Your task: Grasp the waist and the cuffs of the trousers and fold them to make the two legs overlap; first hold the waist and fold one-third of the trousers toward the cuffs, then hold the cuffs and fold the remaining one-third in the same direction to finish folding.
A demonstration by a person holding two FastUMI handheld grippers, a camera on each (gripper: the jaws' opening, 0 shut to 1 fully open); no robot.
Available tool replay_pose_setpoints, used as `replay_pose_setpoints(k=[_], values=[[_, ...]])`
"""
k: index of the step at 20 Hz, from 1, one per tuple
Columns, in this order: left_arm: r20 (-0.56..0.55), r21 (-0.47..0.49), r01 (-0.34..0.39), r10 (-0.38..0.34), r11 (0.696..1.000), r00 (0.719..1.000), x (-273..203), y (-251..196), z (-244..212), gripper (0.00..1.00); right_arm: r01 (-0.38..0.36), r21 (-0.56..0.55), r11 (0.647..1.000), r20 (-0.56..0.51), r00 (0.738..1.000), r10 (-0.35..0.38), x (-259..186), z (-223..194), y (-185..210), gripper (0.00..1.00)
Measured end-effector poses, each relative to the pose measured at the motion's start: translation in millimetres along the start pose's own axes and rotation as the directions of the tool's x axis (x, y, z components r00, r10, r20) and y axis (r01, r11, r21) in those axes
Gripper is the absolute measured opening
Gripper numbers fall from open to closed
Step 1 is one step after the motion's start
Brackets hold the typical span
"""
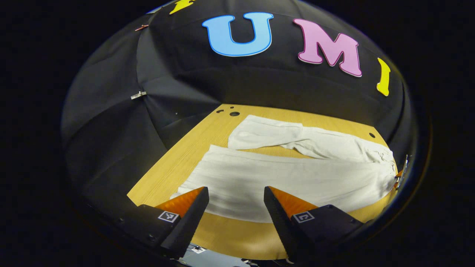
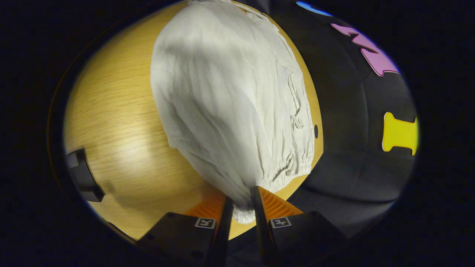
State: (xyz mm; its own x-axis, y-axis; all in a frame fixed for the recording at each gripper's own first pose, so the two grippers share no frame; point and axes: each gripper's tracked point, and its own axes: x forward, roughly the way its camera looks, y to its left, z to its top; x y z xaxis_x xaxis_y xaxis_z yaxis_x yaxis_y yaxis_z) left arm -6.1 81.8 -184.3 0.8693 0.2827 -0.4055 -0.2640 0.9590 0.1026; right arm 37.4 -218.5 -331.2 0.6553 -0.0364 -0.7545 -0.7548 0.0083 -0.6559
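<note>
The trousers (image 1: 282, 178) lie spread on the wooden table (image 1: 222, 237), legs apart, the near leg just beyond my left gripper (image 1: 236, 200), whose fingers stand wide apart and hold nothing. The right gripper view adds the gathered waist (image 2: 297, 163) up close: my right gripper (image 2: 242, 207) is pinched on its near corner, cloth bunched between both fingers.

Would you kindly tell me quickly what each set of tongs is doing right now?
Left tongs: open, holding nothing, above the near leg of the trousers.
Right tongs: closed on the trousers' waist.
</note>
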Motion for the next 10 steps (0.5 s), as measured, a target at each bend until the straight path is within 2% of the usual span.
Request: replay_pose_setpoints(k=[1, 2, 3, 4, 5, 7, 10], values=[[-0.011, 0.017, 0.003, -0.003, 1.000, 1.000, 5, 3, -3, 0.96, -0.003, 0.002, 1.000, -0.005, 1.000, 0.003, 5, 0, -1, 0.14], [-0.017, 0.049, -0.003, 0.004, 0.999, 1.000, 9, 11, -7, 0.96, -0.009, 0.003, 1.000, -0.004, 1.000, 0.009, 11, 1, -1, 0.25], [-0.019, 0.087, -0.008, 0.010, 0.996, 1.000, 13, 20, -7, 0.96, -0.027, 0.006, 1.000, -0.009, 1.000, 0.027, 6, 0, 0, 0.20], [-0.024, 0.126, -0.009, 0.012, 0.992, 1.000, 20, 28, -11, 0.98, -0.042, 0.012, 0.999, -0.010, 0.999, 0.043, 18, -3, -1, 0.20], [-0.036, 0.160, -0.005, 0.011, 0.987, 0.999, 26, 36, -15, 0.98, -0.073, 0.018, 0.997, -0.009, 0.997, 0.073, 6, 1, -2, 0.13], [-0.078, 0.209, 0.014, 0.002, 0.978, 0.997, 38, 52, -27, 0.98, -0.131, 0.033, 0.991, 0.004, 0.991, 0.131, 5, 2, -2, 0.06], [-0.140, 0.288, 0.040, 0.001, 0.957, 0.990, 57, 85, -42, 0.98, -0.182, -0.010, 0.983, 0.007, 0.983, 0.182, 7, 1, -3, 0.05]])
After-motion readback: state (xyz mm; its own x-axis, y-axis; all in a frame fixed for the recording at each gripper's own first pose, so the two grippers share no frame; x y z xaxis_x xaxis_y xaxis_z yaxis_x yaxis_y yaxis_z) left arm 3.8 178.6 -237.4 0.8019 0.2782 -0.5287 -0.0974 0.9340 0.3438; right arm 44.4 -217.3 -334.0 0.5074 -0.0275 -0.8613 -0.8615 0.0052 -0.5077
